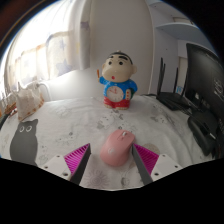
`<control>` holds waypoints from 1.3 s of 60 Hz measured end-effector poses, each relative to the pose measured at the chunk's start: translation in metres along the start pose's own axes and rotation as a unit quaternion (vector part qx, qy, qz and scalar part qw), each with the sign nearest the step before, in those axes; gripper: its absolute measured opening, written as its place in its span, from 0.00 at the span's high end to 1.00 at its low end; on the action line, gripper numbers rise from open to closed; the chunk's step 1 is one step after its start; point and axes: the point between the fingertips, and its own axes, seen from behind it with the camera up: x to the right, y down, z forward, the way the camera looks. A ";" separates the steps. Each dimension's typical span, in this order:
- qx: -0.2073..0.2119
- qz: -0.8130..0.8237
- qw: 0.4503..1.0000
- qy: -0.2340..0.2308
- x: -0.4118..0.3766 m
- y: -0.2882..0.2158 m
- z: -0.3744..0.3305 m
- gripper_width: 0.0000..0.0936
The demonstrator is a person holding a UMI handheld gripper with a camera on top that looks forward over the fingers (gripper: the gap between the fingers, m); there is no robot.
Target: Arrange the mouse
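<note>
Pink rounded plastic mouse [116,146] is seen between the open fingers [78,158], untouched. Smooth, light, rigid shell is judged slippery; its sides should be gripped.

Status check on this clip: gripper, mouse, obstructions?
Gripper open, fingers flanking pink mouse. Mouse resting on table. Cartoon figurine beyond, not blocking.

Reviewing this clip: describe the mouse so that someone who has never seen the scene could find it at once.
Start at the pale patterned table with the cartoon boy figurine standing at its far side. Nearer, between the open fingers of the hand-held gripper, lies the mouse. It is the only small, rounded, pale pink thing there, unlike the blue-and-yellow figurine and the grey cat shape off to one side.
</note>
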 end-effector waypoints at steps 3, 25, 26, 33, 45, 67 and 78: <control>0.000 0.003 1.000 -0.001 -0.001 -0.005 0.007 0.08; -0.008 -0.008 1.000 -0.009 -0.002 -0.019 0.039 0.22; -0.007 -0.010 1.000 -0.008 -0.001 -0.019 0.040 0.27; -0.013 -0.024 1.000 -0.005 0.000 -0.022 0.042 0.53; 0.014 -0.023 0.999 -0.022 -0.034 -0.080 -0.002 0.58; 0.001 -0.013 0.993 -0.114 -0.271 -0.081 -0.061 0.59; -0.039 -0.054 0.992 -0.109 -0.333 0.001 -0.039 0.57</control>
